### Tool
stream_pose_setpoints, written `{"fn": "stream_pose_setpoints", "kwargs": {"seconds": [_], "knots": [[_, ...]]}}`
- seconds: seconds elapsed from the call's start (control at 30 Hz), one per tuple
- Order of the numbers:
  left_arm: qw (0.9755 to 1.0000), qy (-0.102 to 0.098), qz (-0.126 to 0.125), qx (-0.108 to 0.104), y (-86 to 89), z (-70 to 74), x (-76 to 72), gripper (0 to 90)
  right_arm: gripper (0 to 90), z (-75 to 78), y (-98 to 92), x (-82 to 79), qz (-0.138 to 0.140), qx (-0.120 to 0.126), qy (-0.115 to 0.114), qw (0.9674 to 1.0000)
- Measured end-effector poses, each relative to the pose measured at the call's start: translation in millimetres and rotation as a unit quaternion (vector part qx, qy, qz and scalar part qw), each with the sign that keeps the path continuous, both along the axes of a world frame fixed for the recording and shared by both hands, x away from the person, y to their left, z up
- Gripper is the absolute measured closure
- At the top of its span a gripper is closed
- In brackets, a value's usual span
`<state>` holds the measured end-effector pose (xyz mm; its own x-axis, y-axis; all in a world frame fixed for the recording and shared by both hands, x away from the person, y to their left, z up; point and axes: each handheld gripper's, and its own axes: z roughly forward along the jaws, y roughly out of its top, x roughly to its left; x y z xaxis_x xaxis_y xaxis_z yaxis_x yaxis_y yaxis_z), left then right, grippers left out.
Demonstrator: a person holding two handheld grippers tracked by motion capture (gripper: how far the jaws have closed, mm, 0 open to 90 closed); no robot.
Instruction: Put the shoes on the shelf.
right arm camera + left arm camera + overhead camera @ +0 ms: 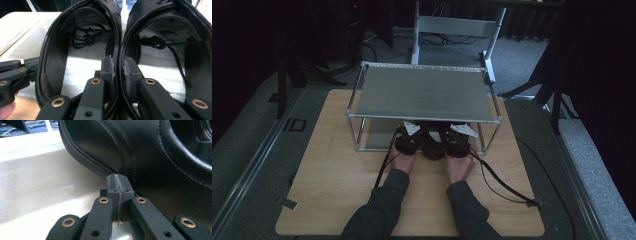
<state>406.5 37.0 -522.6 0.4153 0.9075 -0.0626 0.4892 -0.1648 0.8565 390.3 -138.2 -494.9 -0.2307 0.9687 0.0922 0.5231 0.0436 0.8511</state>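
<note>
Both forearms reach forward side by side over the table point(337, 165), hands at the front edge of a metal rack point(424, 95). The right tongs point(117, 67) pinch the touching inner walls of two black shoes point(82, 32) on the rack's lower shelf. The left tongs point(119, 185) are pressed together, empty, against one shoe's heel.

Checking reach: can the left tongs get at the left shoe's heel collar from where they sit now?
Probably yes. The left tongs sit shut right against the left shoe at its outer heel side, nothing between. They'd need to open and rise to the collar; the right tongs already pinch both shoes' inner collars.
</note>
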Motion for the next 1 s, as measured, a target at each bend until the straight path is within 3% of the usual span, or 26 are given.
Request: {"fn": "stream_pose_setpoints", "kwargs": {"seconds": [0.13,0.3,0.47,0.67,1.0], "knots": [[0.9999,-0.003,0.012,-0.011,3.1,3.4,1.4,90.0,80.3,1.4,2.6,3.5,0.002,0.012,-0.009,0.9999],[0.9997,-0.009,0.022,0.000,0.6,1.9,6.0,90.0,80.2,-1.7,3.5,5.7,-0.001,0.016,-0.016,0.9997],[0.9989,-0.032,0.032,0.009,-4.6,-0.2,8.9,90.0,80.1,-4.4,5.5,7.3,-0.008,0.024,-0.025,0.9994],[0.9988,-0.034,0.032,0.013,-10.7,-6.8,13.8,90.0,79.9,-8.3,5.2,9.8,-0.016,0.015,-0.026,0.9994],[0.9982,-0.045,0.032,0.022,-15.7,-10.5,21.5,90.0,78.8,-8.1,3.7,15.6,-0.025,0.021,-0.022,0.9992]]}}
